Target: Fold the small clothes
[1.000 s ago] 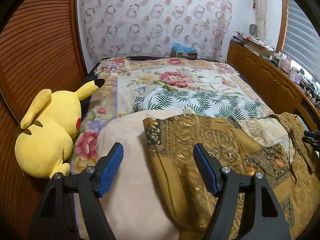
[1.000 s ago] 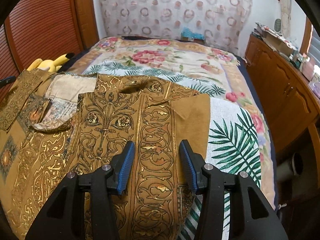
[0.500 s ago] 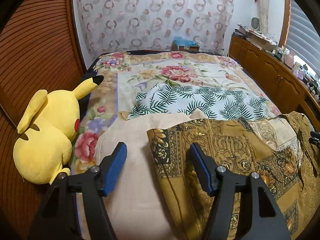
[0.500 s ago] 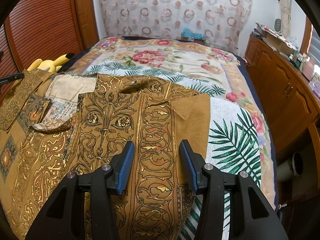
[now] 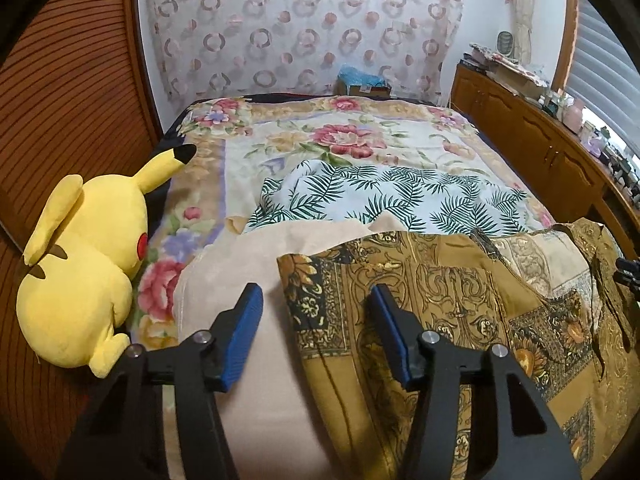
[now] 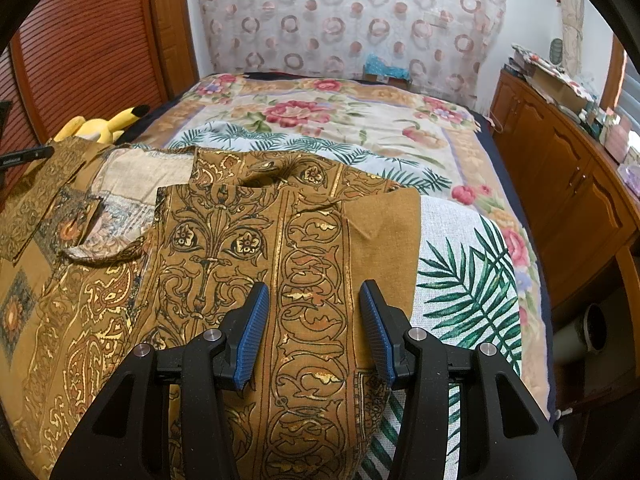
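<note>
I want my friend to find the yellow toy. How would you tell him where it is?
Start at the bed with the flowery blanket and go to the side by the ribbed wooden wall. There, beside the beige cloth, lies a plush toy. It is the only bright yellow thing, with black-tipped ears and a round red cheek.

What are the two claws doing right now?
Left claw: open, jaws just been closing over the brown shirt's edge, nothing gripped.
Right claw: open above the shirt.
</note>
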The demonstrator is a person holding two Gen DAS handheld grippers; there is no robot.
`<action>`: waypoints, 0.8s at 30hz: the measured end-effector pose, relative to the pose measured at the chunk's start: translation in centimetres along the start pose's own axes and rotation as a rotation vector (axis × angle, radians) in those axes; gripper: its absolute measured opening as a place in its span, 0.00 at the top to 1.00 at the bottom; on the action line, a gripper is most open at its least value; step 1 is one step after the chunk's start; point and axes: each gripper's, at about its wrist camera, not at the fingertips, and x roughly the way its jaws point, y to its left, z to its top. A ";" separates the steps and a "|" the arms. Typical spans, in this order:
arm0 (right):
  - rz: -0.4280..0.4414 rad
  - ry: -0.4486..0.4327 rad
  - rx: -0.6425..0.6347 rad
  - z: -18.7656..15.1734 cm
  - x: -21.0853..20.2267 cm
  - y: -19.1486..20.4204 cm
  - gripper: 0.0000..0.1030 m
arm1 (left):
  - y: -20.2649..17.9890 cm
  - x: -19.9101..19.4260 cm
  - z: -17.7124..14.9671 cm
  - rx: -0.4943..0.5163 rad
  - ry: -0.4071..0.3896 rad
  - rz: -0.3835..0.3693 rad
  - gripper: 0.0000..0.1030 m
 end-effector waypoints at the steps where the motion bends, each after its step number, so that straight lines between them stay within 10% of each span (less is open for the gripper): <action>1: -0.005 0.007 0.002 0.2 0.1 -0.2 0.51 | 0.0 -0.1 0.0 0.000 0.000 -0.001 0.46; 14: -0.037 0.038 0.087 3.9 2.8 -4.4 0.47 | 0.1 -0.1 -0.5 -0.023 0.011 -0.035 0.66; 20: -0.042 0.038 0.100 4.1 2.8 -4.5 0.47 | -0.3 -0.9 -0.6 -0.016 0.003 -0.056 0.97; 24: 0.008 0.038 0.050 4.2 2.3 -3.3 0.84 | -1.8 -2.7 -0.9 0.021 -0.037 -0.067 1.00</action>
